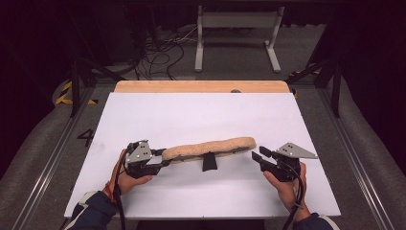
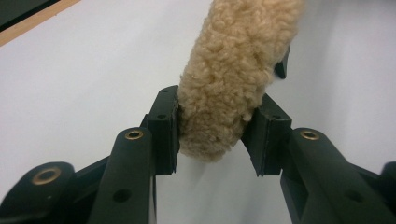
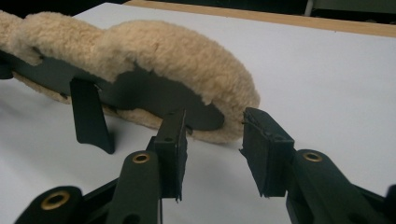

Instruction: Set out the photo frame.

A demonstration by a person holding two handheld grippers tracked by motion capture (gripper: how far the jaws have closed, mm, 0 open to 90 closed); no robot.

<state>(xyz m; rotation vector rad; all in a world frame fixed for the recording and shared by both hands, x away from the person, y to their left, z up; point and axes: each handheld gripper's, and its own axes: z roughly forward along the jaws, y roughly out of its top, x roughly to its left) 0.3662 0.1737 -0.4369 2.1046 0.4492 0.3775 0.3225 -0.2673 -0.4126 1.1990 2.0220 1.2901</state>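
A: Fleece, tan and curly, covers the long padded strap point(image 1: 210, 147) lying across the middle of the white bench point(image 1: 191, 115); its long axis runs from lower left to a little higher at the right in the high view, with a black tab point(image 1: 209, 162) hanging from its underside near the centre.

B: Which hand-held gripper has it?

A: The left hand-held gripper point(image 1: 160, 155). In the left gripper view the strap's point(image 2: 233, 79) near end sits between the two black pads point(image 2: 167, 126), and both press into the fleece, so I read that as a pinch on the end.

B: And the other one?

A: The right hand-held gripper point(image 1: 261, 155) stands spread, with nothing between its jaws. In the right gripper view the strap's point(image 3: 177, 60) rounded right end lies just ahead of the left pad point(image 3: 173, 149) and toward the upper left of the frame; whether that pad touches the black backing I cannot tell.

B: So what does the next move turn on?

A: My judgement: the free end lies ahead and slightly left of the right hand-held gripper, along the strap's own axis. That gripper is the nearer one, so a short advance toward the left of the high view would bring the end between its jaws.
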